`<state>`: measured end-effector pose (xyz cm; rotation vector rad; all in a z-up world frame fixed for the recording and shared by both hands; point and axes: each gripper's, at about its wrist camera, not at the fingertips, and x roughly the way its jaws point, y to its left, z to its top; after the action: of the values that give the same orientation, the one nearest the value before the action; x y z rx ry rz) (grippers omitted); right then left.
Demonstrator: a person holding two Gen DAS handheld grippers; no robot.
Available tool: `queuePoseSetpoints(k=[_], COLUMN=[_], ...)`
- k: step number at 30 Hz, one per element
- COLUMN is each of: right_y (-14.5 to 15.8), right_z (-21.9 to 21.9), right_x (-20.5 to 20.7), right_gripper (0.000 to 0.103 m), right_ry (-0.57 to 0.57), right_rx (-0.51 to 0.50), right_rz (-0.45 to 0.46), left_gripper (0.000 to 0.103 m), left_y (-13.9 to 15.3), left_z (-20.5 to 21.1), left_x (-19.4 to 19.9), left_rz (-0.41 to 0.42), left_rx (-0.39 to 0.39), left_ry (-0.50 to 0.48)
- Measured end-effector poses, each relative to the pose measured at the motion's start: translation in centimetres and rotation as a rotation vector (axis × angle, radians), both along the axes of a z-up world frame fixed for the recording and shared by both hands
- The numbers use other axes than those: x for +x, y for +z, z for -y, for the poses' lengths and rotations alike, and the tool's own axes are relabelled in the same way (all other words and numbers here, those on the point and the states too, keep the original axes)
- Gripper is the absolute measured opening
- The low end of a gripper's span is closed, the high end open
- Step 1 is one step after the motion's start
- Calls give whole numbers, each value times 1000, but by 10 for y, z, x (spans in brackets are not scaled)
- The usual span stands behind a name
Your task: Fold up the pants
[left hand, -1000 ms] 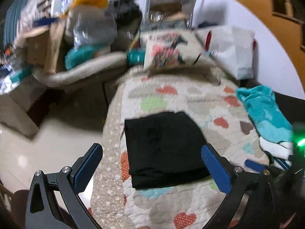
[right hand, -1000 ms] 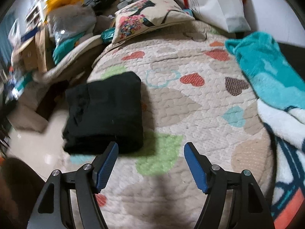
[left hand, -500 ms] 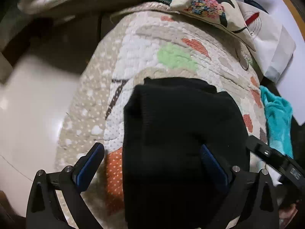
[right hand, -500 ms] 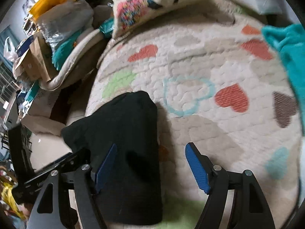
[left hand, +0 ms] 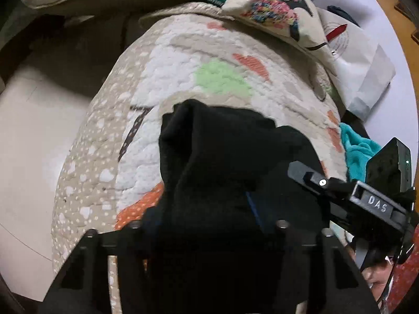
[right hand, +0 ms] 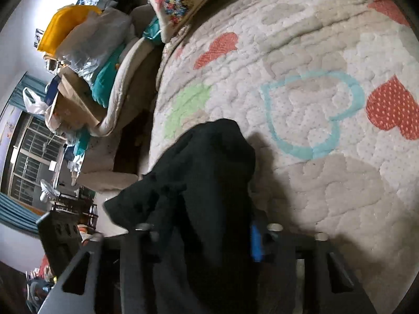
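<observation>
The folded black pants (left hand: 225, 162) lie on a quilted bed cover with coloured hearts (left hand: 183, 60). My left gripper (left hand: 207, 217) is shut on the near edge of the pants, which bunch up between its fingers. In the right wrist view the same pants (right hand: 207, 172) are bunched and raised off the quilt (right hand: 327, 104). My right gripper (right hand: 207, 238) is shut on them; one blue pad (right hand: 255, 243) shows beside the cloth. The right gripper's black body (left hand: 366, 204) shows at the right in the left wrist view.
A floral pillow (left hand: 272, 7) and a white bag (left hand: 364, 60) lie at the head of the bed. A teal towel (left hand: 358, 151) lies at the right. The bed's left edge drops to a pale floor (left hand: 39, 130). Piled clutter with a yellow bag (right hand: 65, 23) stands beyond.
Both grippers moved down onto the pants and closed on their near edge. The flat folded pants are now bunched and lifted at the gripped end.
</observation>
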<state>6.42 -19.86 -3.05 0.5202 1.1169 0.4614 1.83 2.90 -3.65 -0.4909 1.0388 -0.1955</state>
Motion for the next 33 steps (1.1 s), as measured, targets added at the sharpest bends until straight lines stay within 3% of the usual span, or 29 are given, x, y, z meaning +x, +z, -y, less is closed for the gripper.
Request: queuePoseSetpoints(k=[8, 12, 21, 23, 26, 29, 30, 31, 33], right_y=[50, 61, 46, 39, 21, 3, -4, -8, -11], right_z=[-5, 2, 38, 43, 51, 62, 69, 76, 86], right_x=[20, 43, 91, 102, 112, 113, 112, 111, 107], right_gripper=[27, 27, 27, 27, 27, 39, 55, 61, 61], right_ry=[8, -16, -102, -107, -115, -155, -187, -210, -242], right_rx=[-68, -113, -130, -143, -161, -131, -111, -78, -9], right_rz=[114, 144, 116, 104, 75, 49, 36, 29, 20], left_gripper=[42, 42, 42, 42, 52, 59, 60, 60, 60], left_y=[19, 25, 22, 16, 2, -14, -16, -17, -18], left_z=[13, 24, 49, 46, 39, 30, 26, 24, 18], left_x=[42, 75, 135, 142, 150, 153, 152, 152, 151], left_rz=[16, 40, 61, 56, 35, 29, 34, 33, 14], left_rx=[-48, -26, 26, 3, -65, -162, -197, -215, -261], left_ry=[-20, -32, -85, -84, -77, -73, -70, -67, -57])
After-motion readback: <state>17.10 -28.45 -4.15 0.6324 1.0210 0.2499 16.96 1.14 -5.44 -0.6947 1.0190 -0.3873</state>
